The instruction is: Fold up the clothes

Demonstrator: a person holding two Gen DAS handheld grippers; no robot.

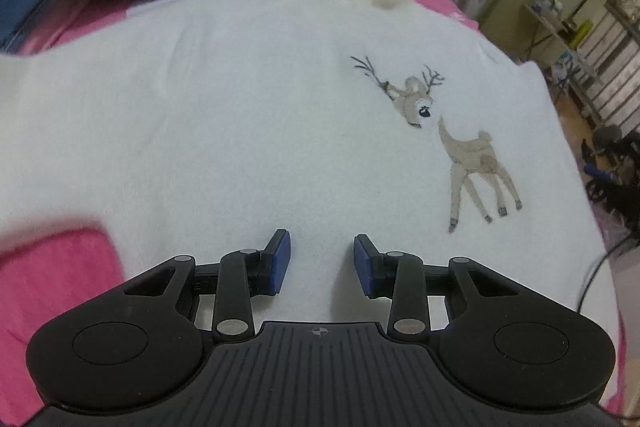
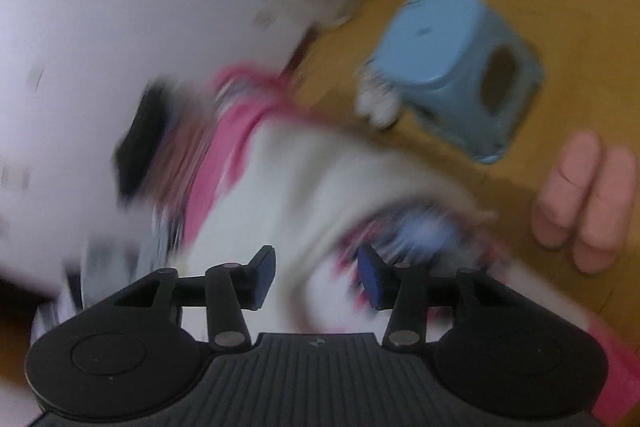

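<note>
A white fleecy sweater with an embroidered deer [image 1: 256,115] is spread flat on a pink bedsheet [image 1: 52,283], collar farthest from the left gripper [image 1: 322,261], whose jaws hang parted and empty over the hem. The right gripper [image 2: 316,277], blurred, is parted, holding nothing. No writing is legible.

Each claw [image 1: 322,259] black, ribbed base, silver pivot screws; blue pads [image 1: 282,255].

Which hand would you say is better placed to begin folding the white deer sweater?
Left, probably. Its tongs stand open directly over the flat white deer-embroidered sweater. The right tongs, also open, face a blurred bed edge and floor.
</note>
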